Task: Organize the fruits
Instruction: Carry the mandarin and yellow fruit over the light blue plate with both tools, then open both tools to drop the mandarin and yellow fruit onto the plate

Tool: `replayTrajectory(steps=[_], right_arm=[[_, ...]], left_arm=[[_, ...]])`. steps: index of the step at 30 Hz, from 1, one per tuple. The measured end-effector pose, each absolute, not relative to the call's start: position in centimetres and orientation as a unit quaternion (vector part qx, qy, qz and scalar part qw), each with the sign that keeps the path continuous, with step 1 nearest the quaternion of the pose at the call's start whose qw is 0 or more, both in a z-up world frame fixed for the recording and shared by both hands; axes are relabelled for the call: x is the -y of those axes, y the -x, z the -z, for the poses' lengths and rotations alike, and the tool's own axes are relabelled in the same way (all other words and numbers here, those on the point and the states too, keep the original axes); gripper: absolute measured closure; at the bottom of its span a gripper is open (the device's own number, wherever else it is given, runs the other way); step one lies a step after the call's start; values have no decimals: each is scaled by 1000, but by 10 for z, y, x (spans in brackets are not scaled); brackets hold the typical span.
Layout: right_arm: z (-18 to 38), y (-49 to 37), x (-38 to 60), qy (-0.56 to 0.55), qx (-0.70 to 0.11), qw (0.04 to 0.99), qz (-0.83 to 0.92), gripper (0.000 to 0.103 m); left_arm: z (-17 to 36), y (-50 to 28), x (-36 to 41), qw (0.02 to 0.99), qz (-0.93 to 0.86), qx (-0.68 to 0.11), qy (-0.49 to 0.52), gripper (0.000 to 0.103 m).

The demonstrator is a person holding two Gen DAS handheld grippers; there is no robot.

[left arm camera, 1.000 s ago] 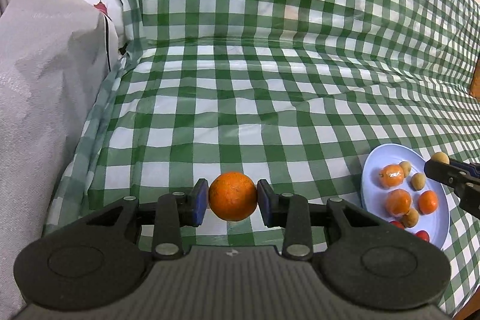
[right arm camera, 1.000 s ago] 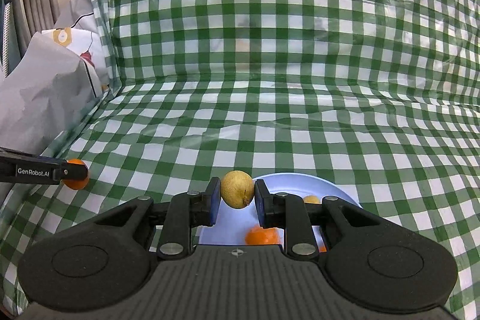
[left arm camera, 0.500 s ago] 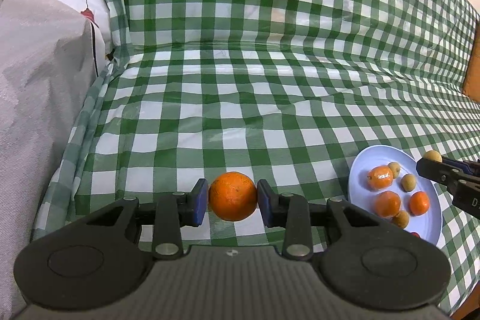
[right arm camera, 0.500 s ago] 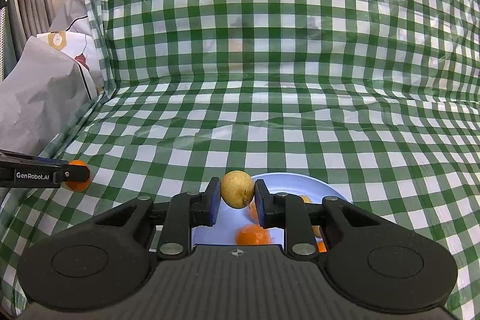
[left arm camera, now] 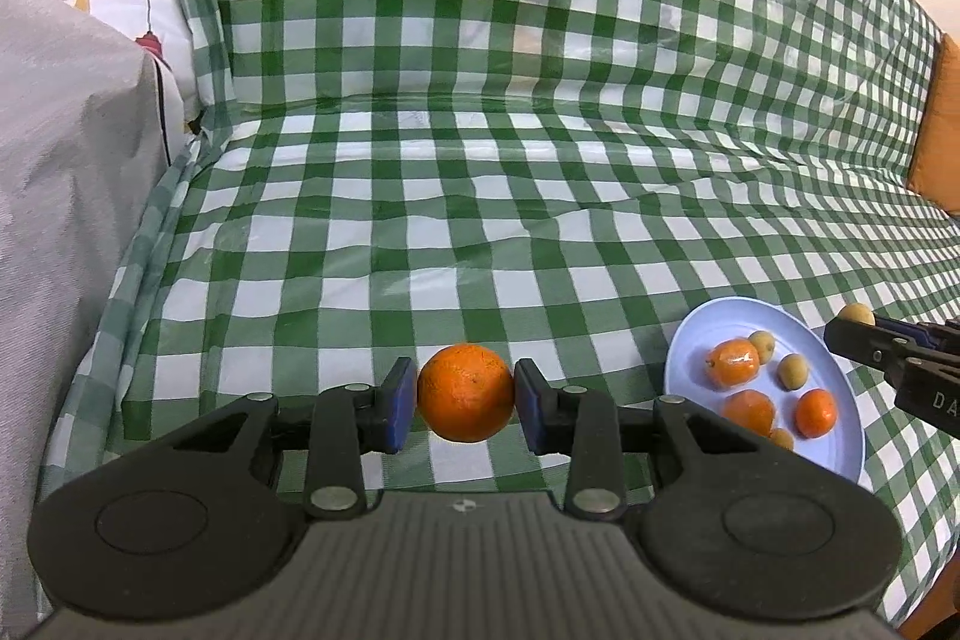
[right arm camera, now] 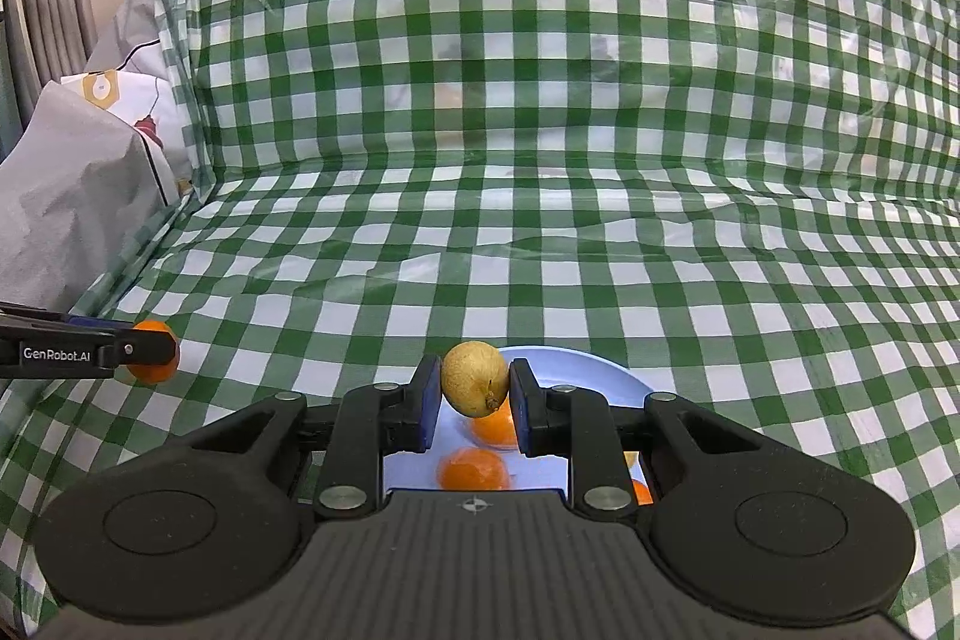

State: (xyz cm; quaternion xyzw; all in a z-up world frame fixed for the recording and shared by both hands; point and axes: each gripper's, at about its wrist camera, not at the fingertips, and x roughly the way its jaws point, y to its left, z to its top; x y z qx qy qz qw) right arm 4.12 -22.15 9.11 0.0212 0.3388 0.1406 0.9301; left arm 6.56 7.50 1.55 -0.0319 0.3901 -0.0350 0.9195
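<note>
Gripping orange point(left arm camera: 465, 391), plate point(left arm camera: 696, 340) fully visible

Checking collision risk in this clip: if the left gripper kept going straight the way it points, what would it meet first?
Probably only the green-and-white checked cloth; the left gripper, shut on the round orange, points past the pale blue plate, though depth is unclear.

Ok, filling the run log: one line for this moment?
left tool: shut on orange | right tool: shut on longan, over plate
</note>
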Motion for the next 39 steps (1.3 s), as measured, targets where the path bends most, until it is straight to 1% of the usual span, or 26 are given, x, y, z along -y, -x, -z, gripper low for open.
replayTrajectory(steps=[5,11,18,23,30,32,33,34,35,36,38,39], right_arm=[[-91,-43,238,-35,-339,935,-99,78],[-82,-50,270,-81,-364,926,-54,78],[-71,-52,277,-74,-394,914,-61,78],[-61,-55,278,-66,-425,901,-59,78],[-58,-58,282,-80,-434,895,-69,77],[-56,-58,281,-82,-438,892,-72,77],[-57,-58,280,-80,-437,893,-70,72],[-58,-58,280,-82,-434,894,-68,63],[-59,-57,281,-87,-430,896,-68,60],[-61,-56,284,-92,-427,897,-67,56],[-63,-54,286,-97,-423,898,-65,53],[-65,-53,287,-98,-420,900,-64,48]], left_arm=[[-17,-66,-67,922,56,-383,36,64],[-19,-65,-41,922,92,-374,36,64],[-14,-62,6,919,143,-367,19,64],[-3,-65,34,911,157,-381,-10,64],[8,-70,46,900,169,-400,-28,64],[8,-70,48,899,176,-401,-23,62],[7,-69,48,900,180,-397,-20,59],[5,-68,48,901,184,-393,-16,56],[3,-67,47,902,186,-388,-11,53],[2,-65,45,904,187,-384,-9,53],[-1,-63,43,907,185,-377,-7,53],[-3,-61,41,909,183,-373,-6,53]])
